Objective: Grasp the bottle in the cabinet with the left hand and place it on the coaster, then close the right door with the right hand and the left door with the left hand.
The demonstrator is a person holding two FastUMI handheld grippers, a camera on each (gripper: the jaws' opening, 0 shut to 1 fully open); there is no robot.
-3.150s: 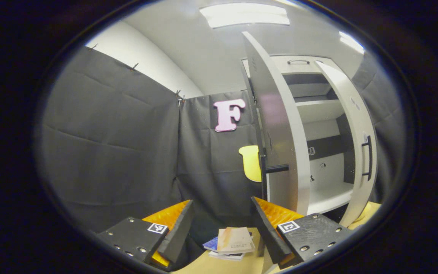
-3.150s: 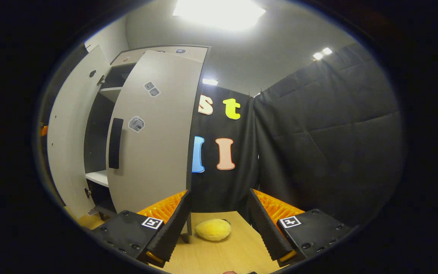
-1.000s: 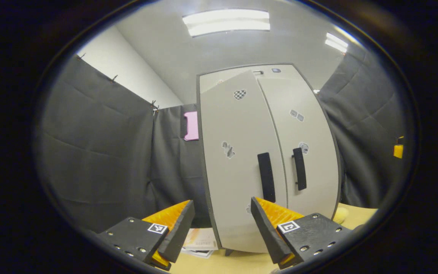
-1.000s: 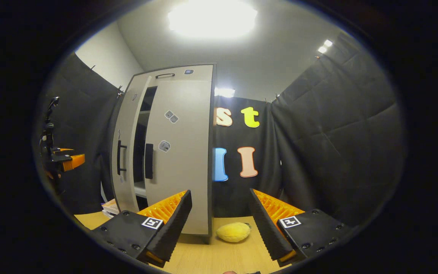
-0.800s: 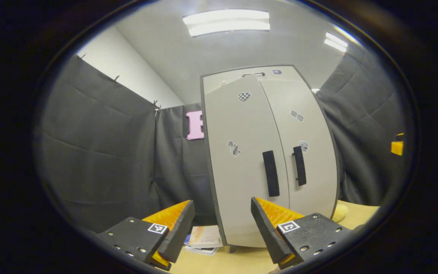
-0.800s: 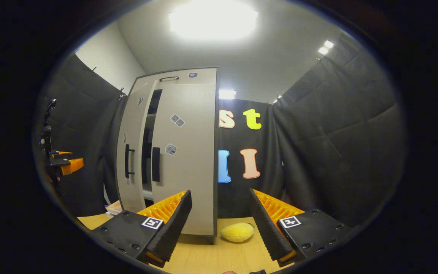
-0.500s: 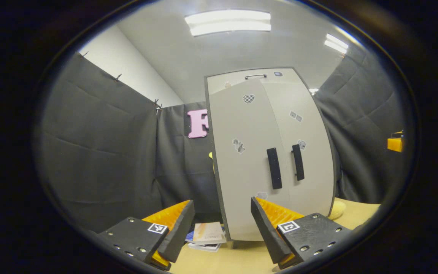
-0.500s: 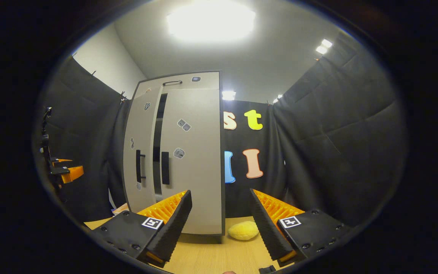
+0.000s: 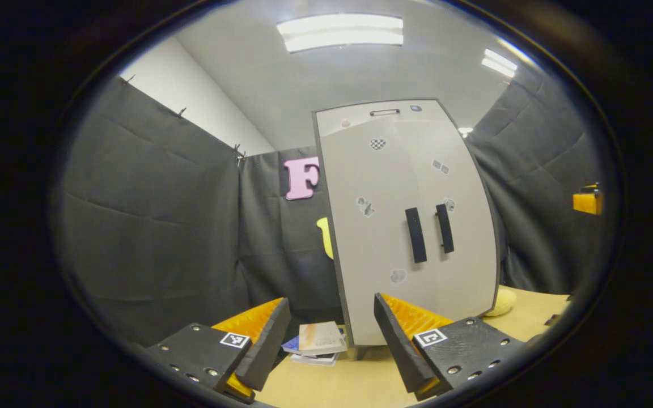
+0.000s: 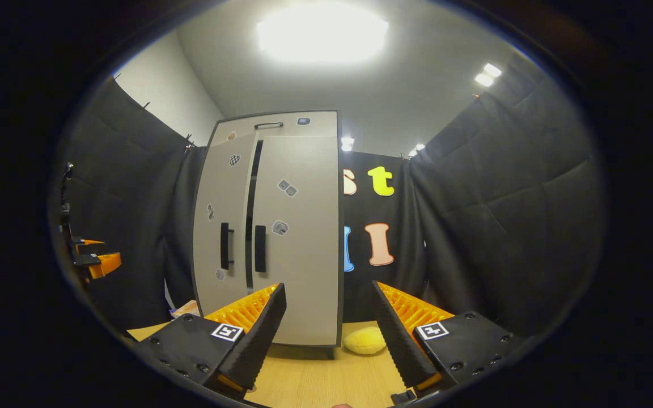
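The cabinet [image 9: 411, 226] stands upright on the wooden surface [image 9: 360, 379]. In the left gripper view, the left door [image 9: 377, 238] and the right door [image 9: 462, 226] lie flush, their two dark vertical handles side by side near the centre seam. In the right gripper view, a narrow dark gap runs between the left door [image 10: 221, 238] and the right door [image 10: 298, 243]. Whether the left door is fully seated cannot be told.

The left claw [image 9: 332, 340] is open and empty, set back from the cabinet front. The right claw [image 10: 329, 334] is likewise open and empty, well apart from the doors.

A stack of books [image 9: 318, 343] lies on the surface just beside the cabinet's left lower corner. A yellow plush object [image 10: 365, 340] rests on the surface by the right lower corner.
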